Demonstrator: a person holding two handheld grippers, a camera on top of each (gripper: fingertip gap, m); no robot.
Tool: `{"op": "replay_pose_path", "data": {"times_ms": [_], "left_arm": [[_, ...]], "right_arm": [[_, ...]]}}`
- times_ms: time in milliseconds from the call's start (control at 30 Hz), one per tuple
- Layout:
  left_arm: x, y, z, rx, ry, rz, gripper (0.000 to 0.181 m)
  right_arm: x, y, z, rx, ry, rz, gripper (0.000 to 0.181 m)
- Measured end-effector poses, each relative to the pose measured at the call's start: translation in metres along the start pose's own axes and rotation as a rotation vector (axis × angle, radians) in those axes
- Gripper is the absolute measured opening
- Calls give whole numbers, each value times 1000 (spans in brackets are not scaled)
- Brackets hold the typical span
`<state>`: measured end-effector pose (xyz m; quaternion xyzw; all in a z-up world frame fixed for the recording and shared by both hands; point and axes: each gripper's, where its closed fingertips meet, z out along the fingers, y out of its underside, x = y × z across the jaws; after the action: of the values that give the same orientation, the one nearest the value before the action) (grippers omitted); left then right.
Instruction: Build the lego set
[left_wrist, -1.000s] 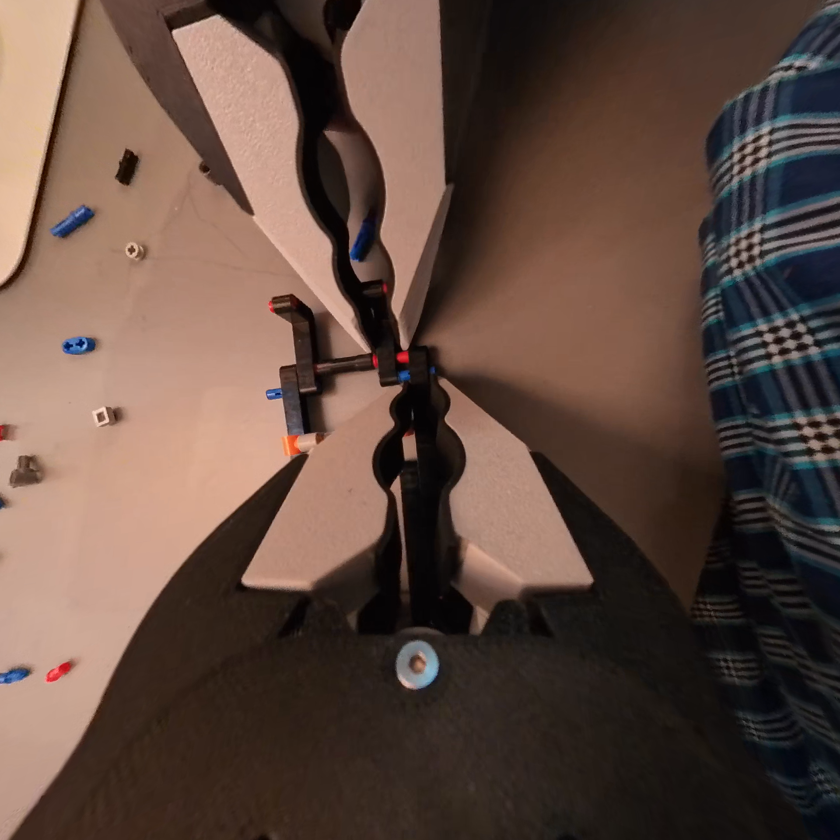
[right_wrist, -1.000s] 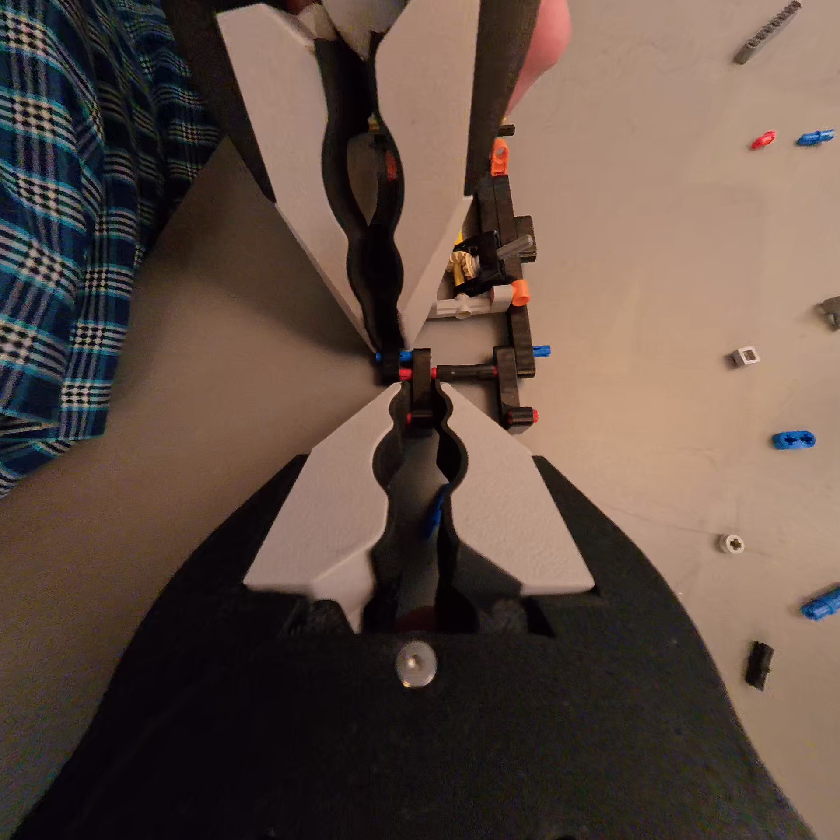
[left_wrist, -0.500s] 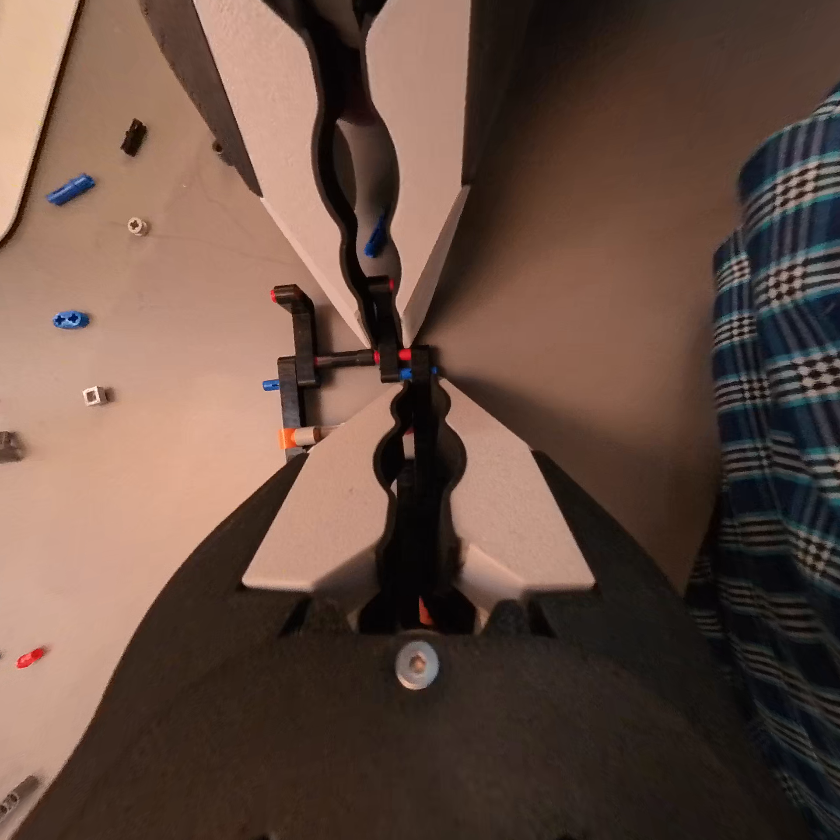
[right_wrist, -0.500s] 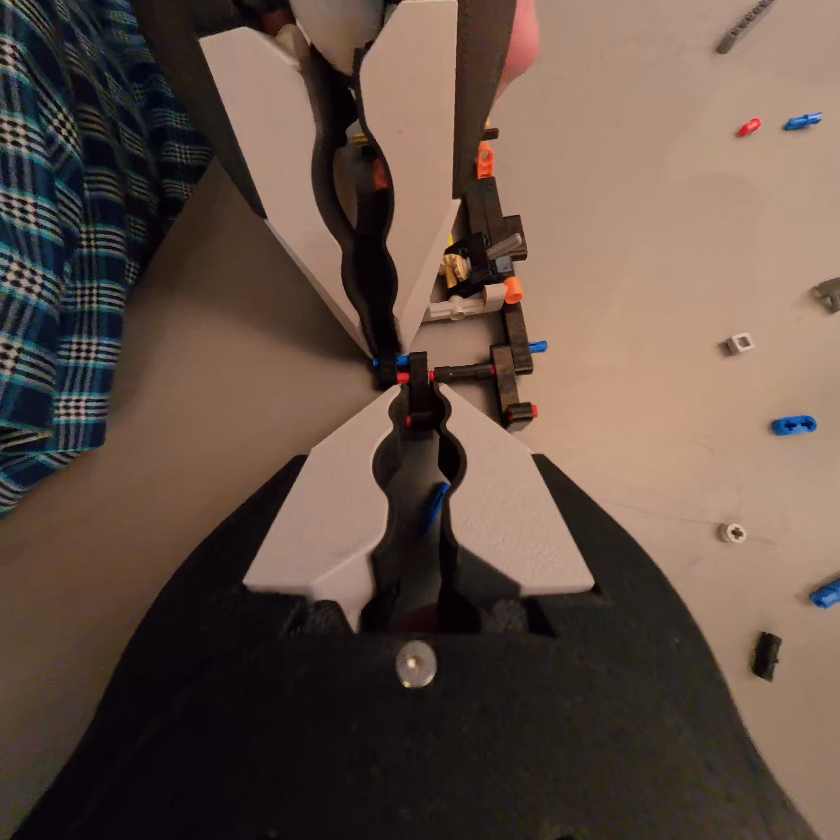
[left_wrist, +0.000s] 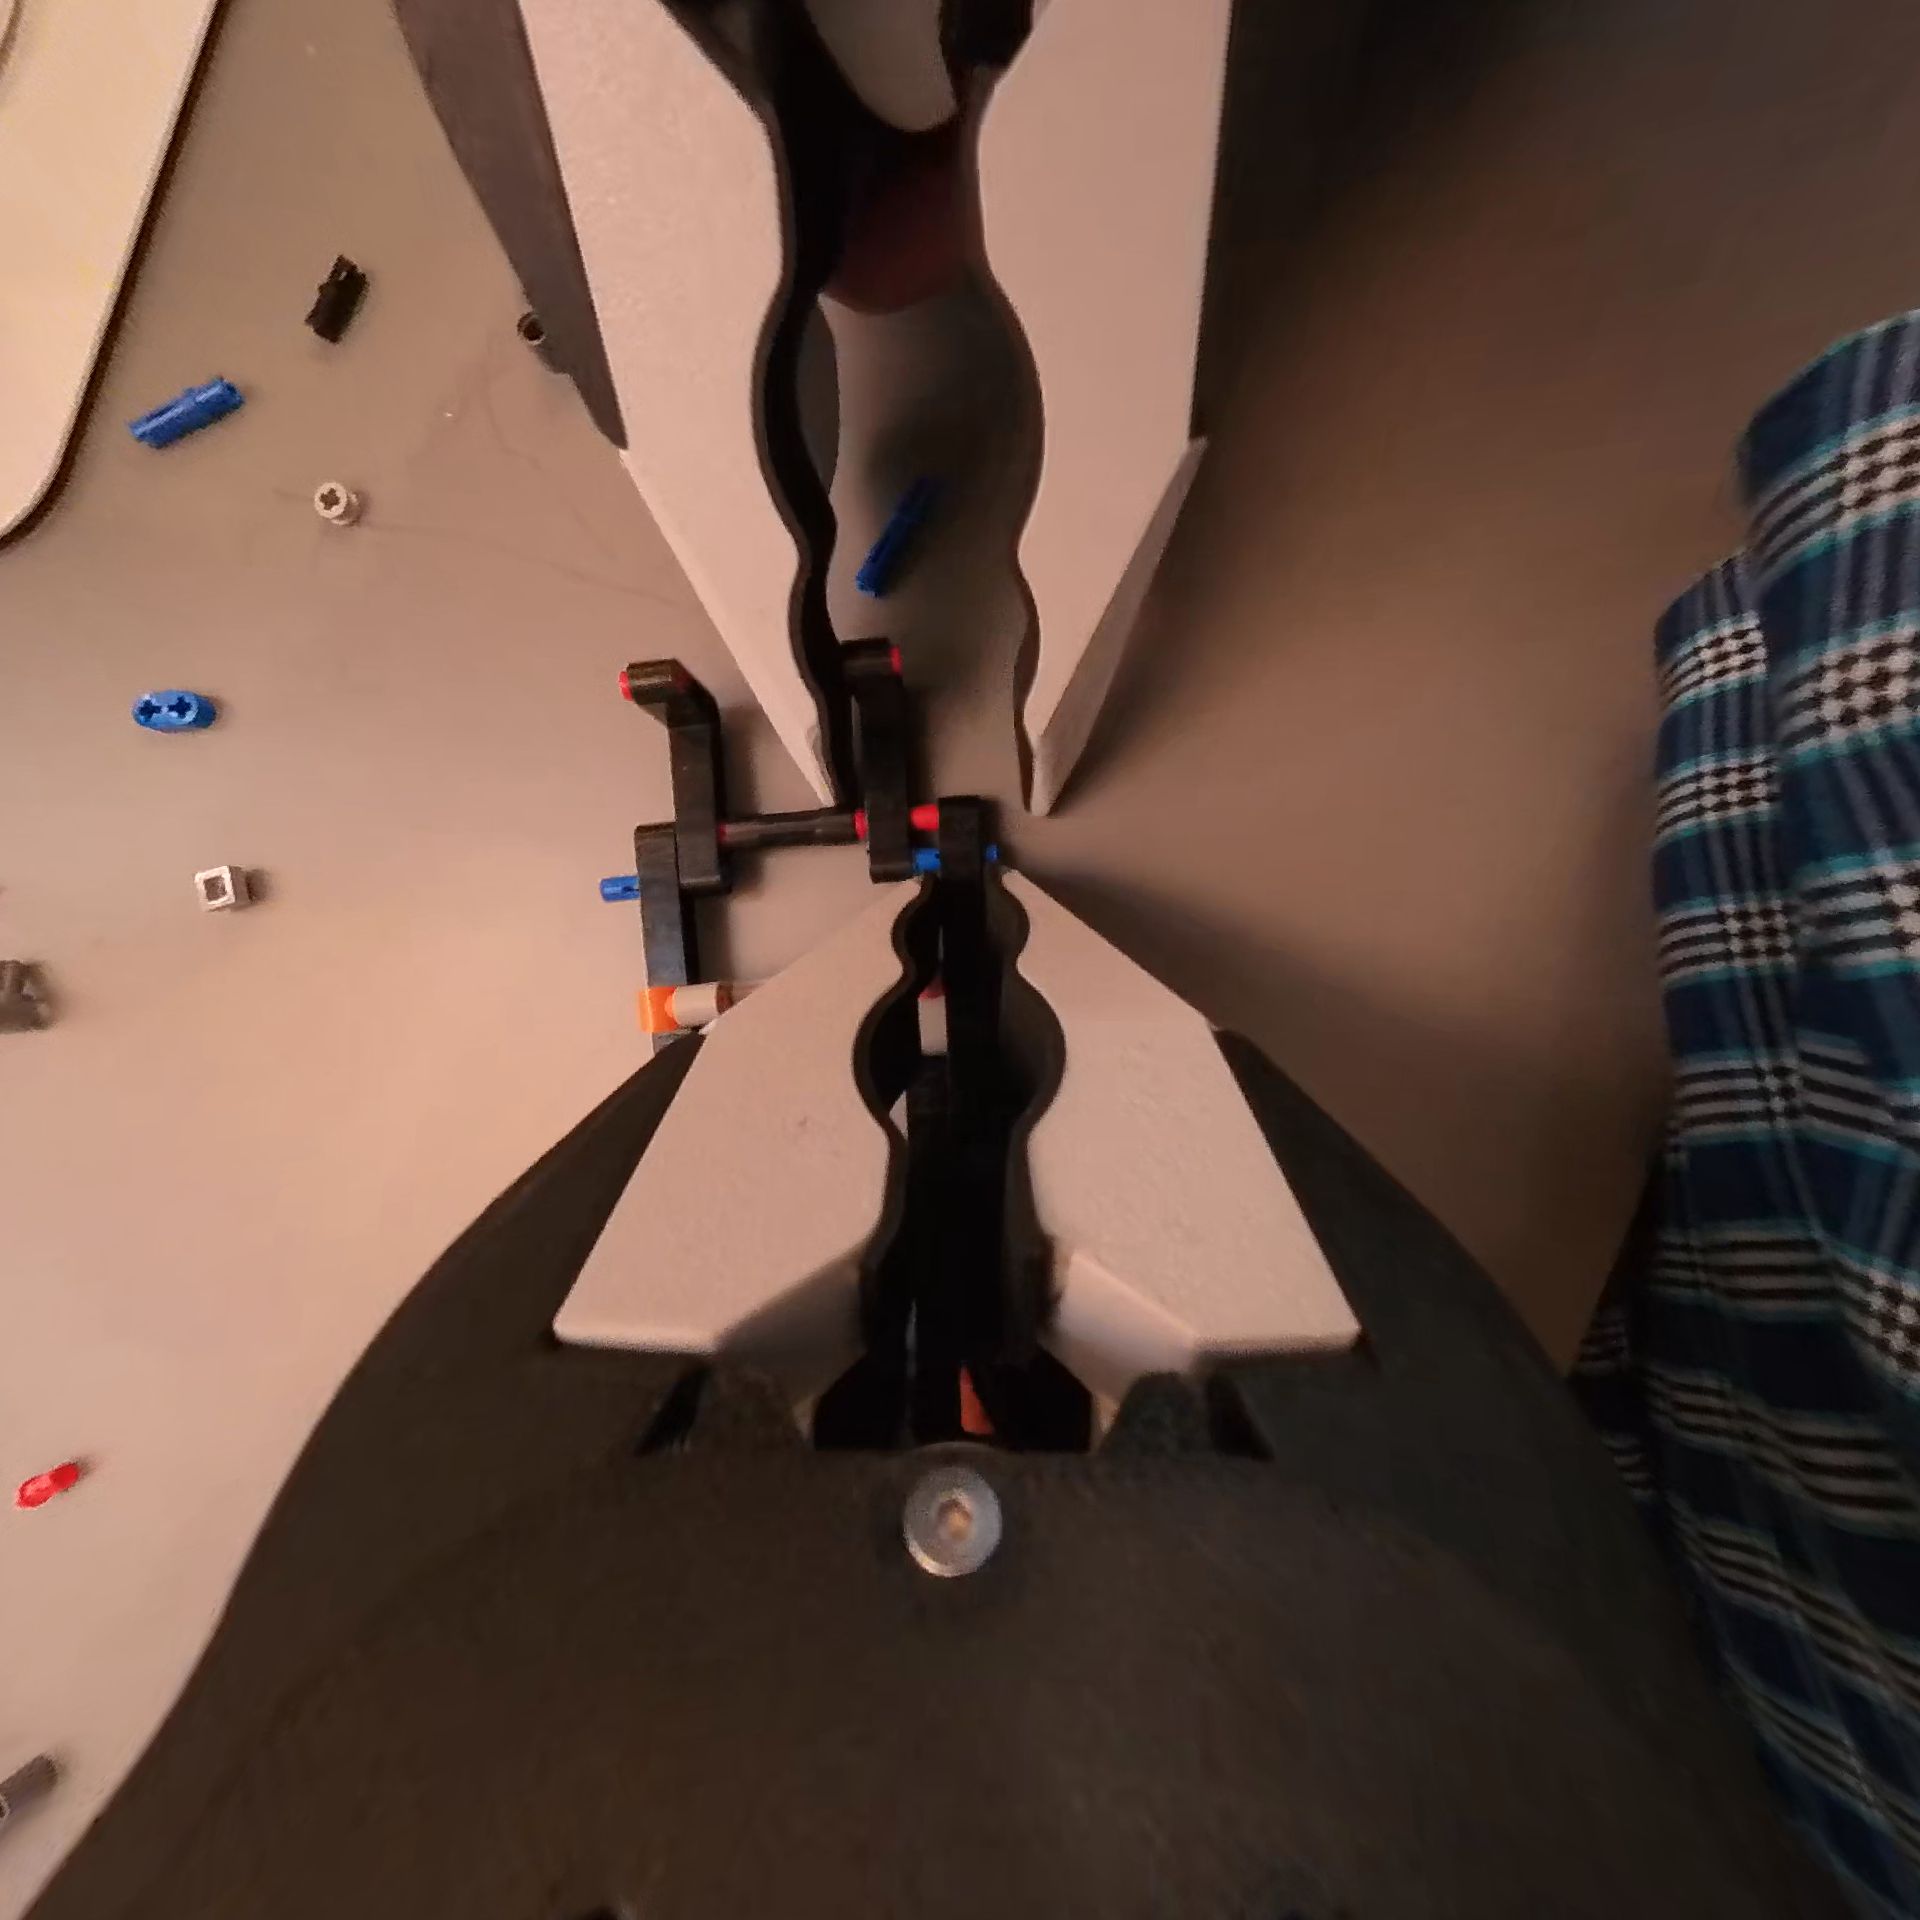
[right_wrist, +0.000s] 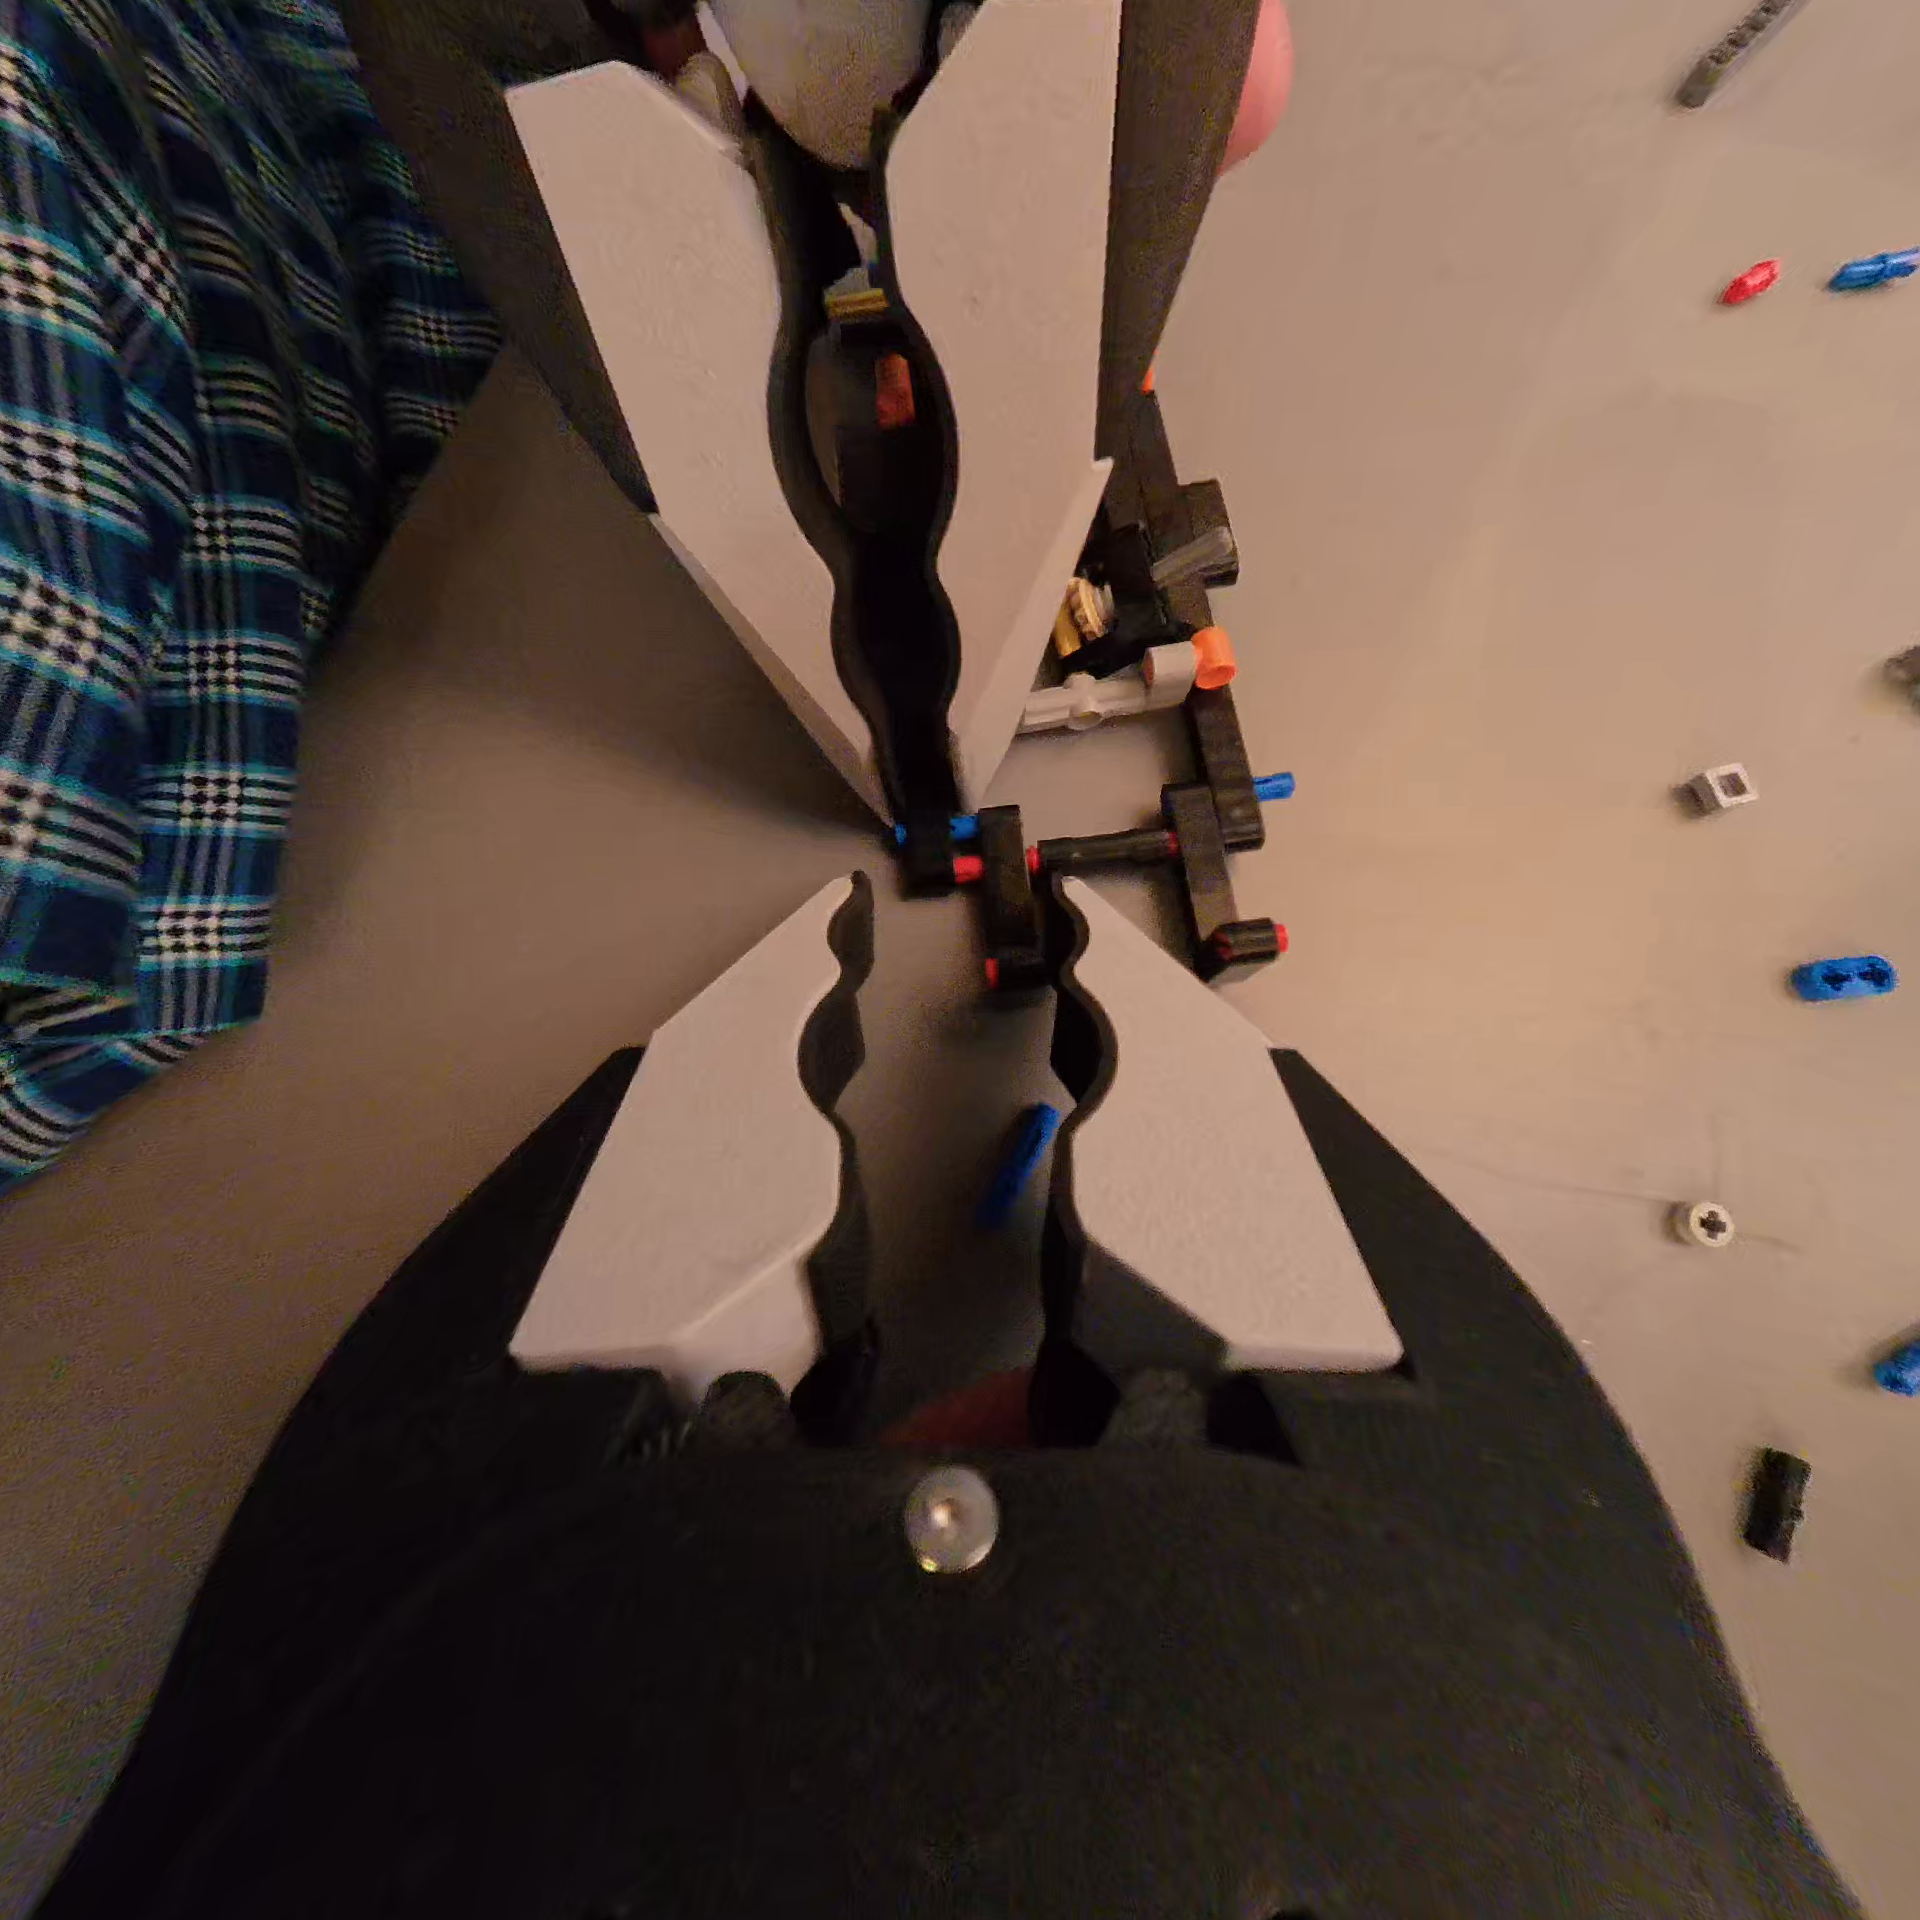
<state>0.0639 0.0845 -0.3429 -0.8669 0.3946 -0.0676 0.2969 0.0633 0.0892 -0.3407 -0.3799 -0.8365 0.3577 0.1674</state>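
- The grey table (right_wrist: 1558, 520) carries the whole scene, with a plaid sleeve (left_wrist: 1808, 935) along one edge.
- The left gripper (left_wrist: 958, 883) has its jaws shut on a long black beam (left_wrist: 961, 1039) of the lego frame (right_wrist: 1210, 831), which runs back between its fingers.
- The right gripper (right_wrist: 961, 883) faces it tip to tip with jaws apart and nothing held; the frame's short black arm (right_wrist: 1010, 899) stands in the gap, close against the right-hand finger (right_wrist: 1195, 1143), though whether they touch is hard to tell.
- The frame is held just above the table between the two grippers. It is built of black beams joined by a black rod (left_wrist: 784, 829), with red pins (left_wrist: 920, 819) and blue pins (left_wrist: 620, 885) poking out, an orange-and-white part (left_wrist: 675, 1006) on one side and a small tan gear (right_wrist: 1086, 613).
- Half a second ago the right jaws were clamped on that short arm; now they have let go and spread. The left grip is unchanged.
- A loose blue pin (right_wrist: 1018, 1158) lies on the table under the open jaws.
- Other small pieces lie scattered well apart: a blue link (right_wrist: 1844, 977), a grey cube (right_wrist: 1720, 790), a round grey bush (right_wrist: 1704, 1224) and a red pin (right_wrist: 1751, 281).
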Motion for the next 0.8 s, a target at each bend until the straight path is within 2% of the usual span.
{"op": "replay_pose_path", "data": {"times_ms": [100, 300, 433, 467, 500, 633, 800], "left_arm": [[0, 0, 0, 1, -11, 1, 6], [-4, 0, 0, 28, -88, 20, 7], [-3, 2, -2, 33, -88, 12, 7], [-13, 0, -4, 50, -163, 5, 29], [-14, 2, -5, 52, -161, 20, 33], [-12, 3, -5, 45, -151, 33, 30], [-5, 4, -4, -13, -63, 49, 21]], "right_arm": [[3, 0, 1, -2, 34, -11, 21], [4, 1, 1, -1, 34, -21, 19], [4, 1, 1, 0, 29, -20, 18], [4, 1, 1, 1, 24, -17, 18], [4, 0, 2, 4, 18, -10, 19], [4, 0, 2, 6, 13, -10, 19], [4, 0, 2, 4, 8, -9, 19]]}}
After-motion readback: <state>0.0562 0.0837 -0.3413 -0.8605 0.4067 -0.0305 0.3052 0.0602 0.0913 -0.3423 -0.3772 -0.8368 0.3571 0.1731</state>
